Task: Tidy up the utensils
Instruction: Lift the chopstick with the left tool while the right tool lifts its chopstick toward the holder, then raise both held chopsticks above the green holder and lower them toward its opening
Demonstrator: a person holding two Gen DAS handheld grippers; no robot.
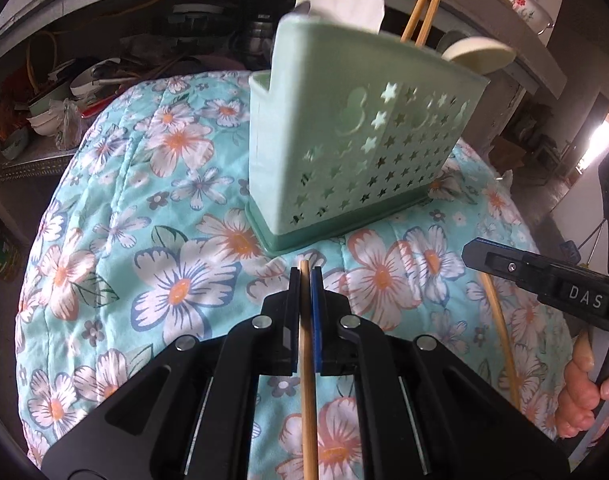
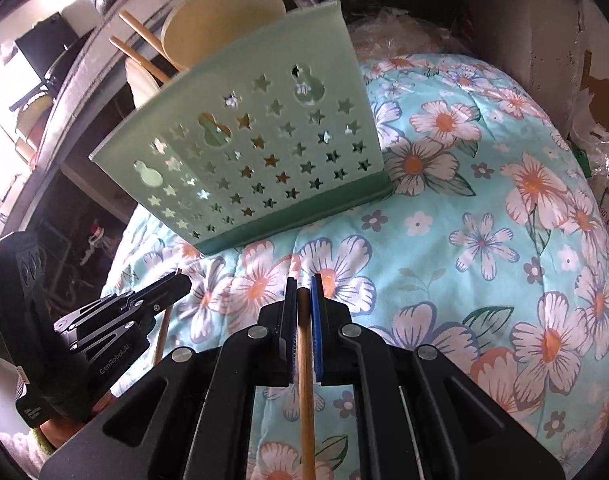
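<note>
Meanwhile, I had the left gripper [image 1: 305,280] clenched on one chopstick [image 1: 307,400] and the right gripper [image 2: 304,288] clenched on another [image 2: 306,408], each stick running back between the jaws toward its camera. Both grippers hung over the floral cloth [image 1: 176,280], just short of the green holder [image 1: 356,160] (star-punched, upright on the cloth), which already held more chopsticks [image 1: 422,8] and a pale spoon [image 1: 478,54] sticking out of its top.
</note>
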